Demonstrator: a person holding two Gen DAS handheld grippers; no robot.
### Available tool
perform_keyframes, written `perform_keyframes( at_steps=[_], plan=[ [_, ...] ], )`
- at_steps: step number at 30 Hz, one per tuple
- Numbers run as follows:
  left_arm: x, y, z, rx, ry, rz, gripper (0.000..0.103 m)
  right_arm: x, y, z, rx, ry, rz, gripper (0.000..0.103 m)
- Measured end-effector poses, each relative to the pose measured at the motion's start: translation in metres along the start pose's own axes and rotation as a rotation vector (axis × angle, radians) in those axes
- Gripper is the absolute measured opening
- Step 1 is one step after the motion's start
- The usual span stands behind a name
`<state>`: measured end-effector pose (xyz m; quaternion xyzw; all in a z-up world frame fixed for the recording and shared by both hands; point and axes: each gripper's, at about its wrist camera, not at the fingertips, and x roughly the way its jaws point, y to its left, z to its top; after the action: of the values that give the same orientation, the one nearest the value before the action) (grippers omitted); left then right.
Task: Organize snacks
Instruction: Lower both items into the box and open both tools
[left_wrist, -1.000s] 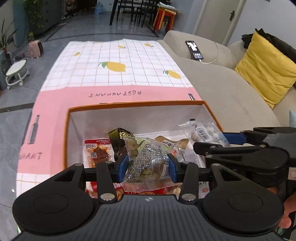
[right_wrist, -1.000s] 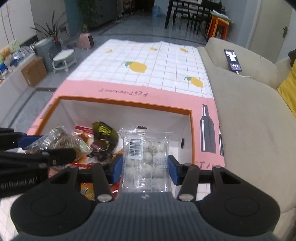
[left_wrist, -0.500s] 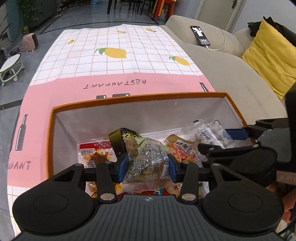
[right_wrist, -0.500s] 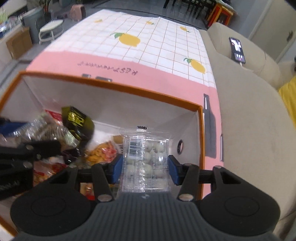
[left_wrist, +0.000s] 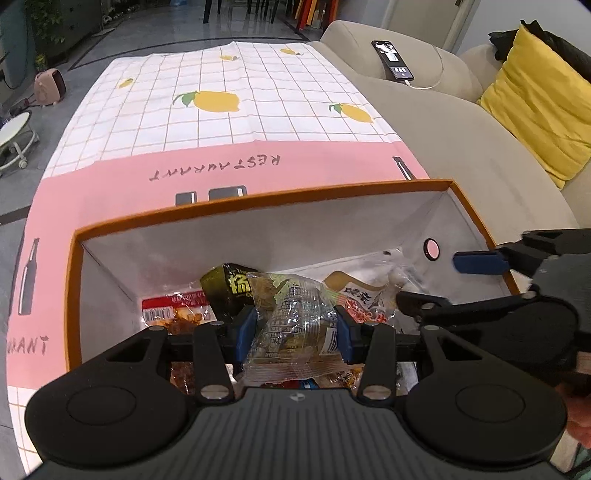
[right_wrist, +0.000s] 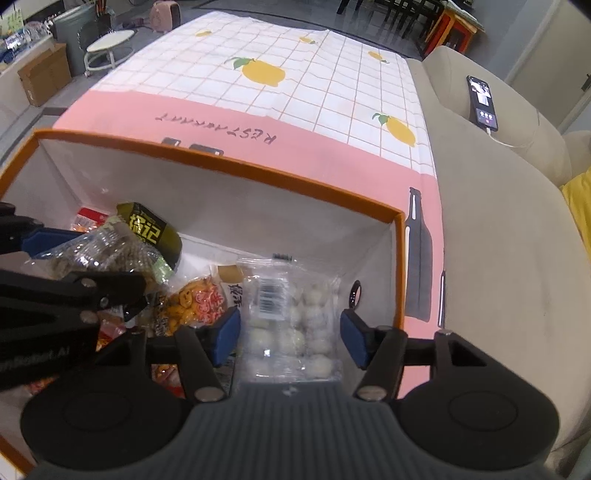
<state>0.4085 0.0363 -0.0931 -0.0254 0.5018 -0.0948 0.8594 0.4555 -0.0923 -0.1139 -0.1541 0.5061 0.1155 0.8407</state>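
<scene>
An orange-rimmed white box (left_wrist: 258, 201) (right_wrist: 258, 173) stands on the pink band of the tablecloth and holds several snack packets. My left gripper (left_wrist: 293, 325) is shut on a clear packet with green print (left_wrist: 295, 314), just above the heap in the box. My right gripper (right_wrist: 290, 328) hangs over the box's right end, and its jaws are opening. A clear packet of white balls (right_wrist: 291, 321) lies between the blue pads (right_wrist: 227, 332), slightly apart from both. A dark green packet (right_wrist: 151, 229) and an orange packet (right_wrist: 195, 299) lie between the two grippers.
The lemon-print tablecloth (left_wrist: 221, 122) stretches away beyond the box. A beige sofa (left_wrist: 461, 147) runs along the right, with a phone (left_wrist: 393, 61) on its arm and a yellow cushion (left_wrist: 539, 107). A round stool (right_wrist: 109, 44) and a cardboard box (right_wrist: 40, 77) stand on the floor to the left.
Both grippers have sunk toward the box and now point into it. The right jaws have spread away from the packet of white balls. The left grip is unchanged.
</scene>
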Motion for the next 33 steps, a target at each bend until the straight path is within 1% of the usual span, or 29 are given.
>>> perform_keyframes(
  at_steps=[1,3,8,10,18,20,22,27,33],
  plan=[
    [0.0,0.0,0.0,-0.001,0.001,0.001,0.05,-0.002,0.0,0.0,-0.004,-0.008,-0.001,0.062],
    [0.001,-0.001,0.002,-0.002,0.002,-0.002,0.05,-0.008,-0.002,-0.001,-0.009,-0.025,0.013,0.062],
    [0.009,-0.006,0.006,-0.006,0.012,-0.005,0.05,-0.02,-0.007,-0.006,-0.014,-0.056,0.007,0.062],
    [0.014,-0.008,0.007,-0.015,0.022,-0.006,0.05,-0.024,-0.011,-0.008,-0.009,-0.064,0.024,0.062],
    [0.021,-0.016,0.011,-0.005,0.032,0.052,0.052,-0.031,-0.011,-0.014,-0.026,-0.086,0.033,0.062],
    [0.017,-0.015,0.011,-0.01,0.023,0.046,0.052,-0.032,-0.011,-0.015,-0.024,-0.085,0.034,0.062],
    [0.01,-0.015,0.012,-0.012,0.007,0.046,0.055,-0.034,-0.011,-0.017,-0.025,-0.084,0.033,0.062],
    [-0.015,-0.017,0.012,-0.008,-0.029,0.048,0.056,-0.043,-0.009,-0.018,-0.027,-0.085,0.035,0.062],
    [-0.056,-0.028,0.012,0.0,-0.07,0.059,0.056,-0.073,-0.01,-0.02,0.003,-0.105,0.059,0.064]
  ],
)
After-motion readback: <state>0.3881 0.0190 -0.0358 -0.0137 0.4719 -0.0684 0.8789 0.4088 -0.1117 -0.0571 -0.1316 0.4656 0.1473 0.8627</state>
